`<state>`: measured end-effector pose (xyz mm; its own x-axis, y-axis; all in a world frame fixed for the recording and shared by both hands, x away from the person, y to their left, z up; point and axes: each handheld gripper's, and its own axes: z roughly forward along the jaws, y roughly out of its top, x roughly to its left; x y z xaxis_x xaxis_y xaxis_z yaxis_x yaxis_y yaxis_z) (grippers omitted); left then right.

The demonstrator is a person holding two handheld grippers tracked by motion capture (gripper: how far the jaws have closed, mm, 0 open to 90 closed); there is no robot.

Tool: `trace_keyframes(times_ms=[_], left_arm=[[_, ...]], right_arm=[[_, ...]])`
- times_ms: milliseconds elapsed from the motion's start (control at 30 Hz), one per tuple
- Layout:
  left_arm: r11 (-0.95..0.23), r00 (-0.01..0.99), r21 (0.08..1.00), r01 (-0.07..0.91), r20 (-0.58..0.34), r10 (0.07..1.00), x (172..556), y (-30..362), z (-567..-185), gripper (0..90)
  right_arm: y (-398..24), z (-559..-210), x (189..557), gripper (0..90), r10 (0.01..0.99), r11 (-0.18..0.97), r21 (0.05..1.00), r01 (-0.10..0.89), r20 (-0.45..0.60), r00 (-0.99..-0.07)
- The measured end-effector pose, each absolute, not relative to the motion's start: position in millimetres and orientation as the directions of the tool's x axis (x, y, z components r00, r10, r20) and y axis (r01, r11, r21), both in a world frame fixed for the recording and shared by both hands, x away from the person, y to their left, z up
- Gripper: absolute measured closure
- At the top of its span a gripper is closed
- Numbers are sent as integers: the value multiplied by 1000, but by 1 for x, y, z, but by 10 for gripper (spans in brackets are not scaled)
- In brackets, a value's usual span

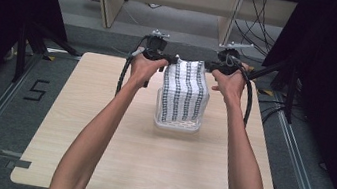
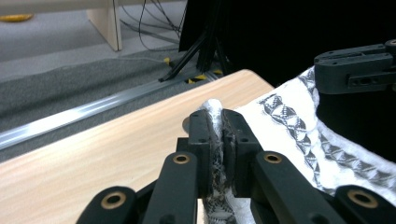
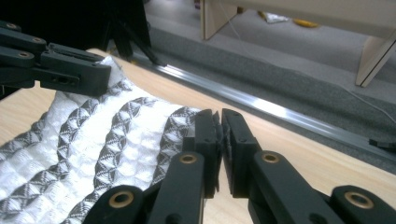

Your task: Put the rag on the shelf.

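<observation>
The wooden bench (image 1: pixel 97 154) held a clear plastic tub (image 1: pixel 177 123) near its middle, and a white cloth with dark stripes (image 1: pixel 184 94) hung over the tub, stretched between two claws. The cloth looked soft, light and floppy, so its far corners seemed the best places to hold. The left claw (image 2: pixel 217 133) was pinched tight on one corner, and the right claw (image 3: pixel 219 140) on the other.

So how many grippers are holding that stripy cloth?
2. The left gripper pinches the cloth at its far left corner, and the right gripper pinches its far right corner, above the clear tray.
</observation>
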<state>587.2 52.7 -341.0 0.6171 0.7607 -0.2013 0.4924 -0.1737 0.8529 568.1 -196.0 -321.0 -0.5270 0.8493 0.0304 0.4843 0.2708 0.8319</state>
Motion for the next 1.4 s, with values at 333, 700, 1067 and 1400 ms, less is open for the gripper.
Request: trace_keyframes(times_ms=[333,700,1067,1400], left_arm=[[-228,582,776,588,-209,786,589,56,-361,706],[-211,563,774,596,-216,798,586,65,-359,553],[-163,540,794,585,-232,809,575,83,-348,455],[-147,545,808,571,-238,804,560,98,-337,397]], right_arm=[[-192,-341,577,736,871,257,787,561,63,-488],[-193,-337,573,725,860,252,802,541,72,-506],[-194,-323,559,630,854,243,829,504,64,-517],[-203,-316,543,574,844,245,839,486,62,-533]])
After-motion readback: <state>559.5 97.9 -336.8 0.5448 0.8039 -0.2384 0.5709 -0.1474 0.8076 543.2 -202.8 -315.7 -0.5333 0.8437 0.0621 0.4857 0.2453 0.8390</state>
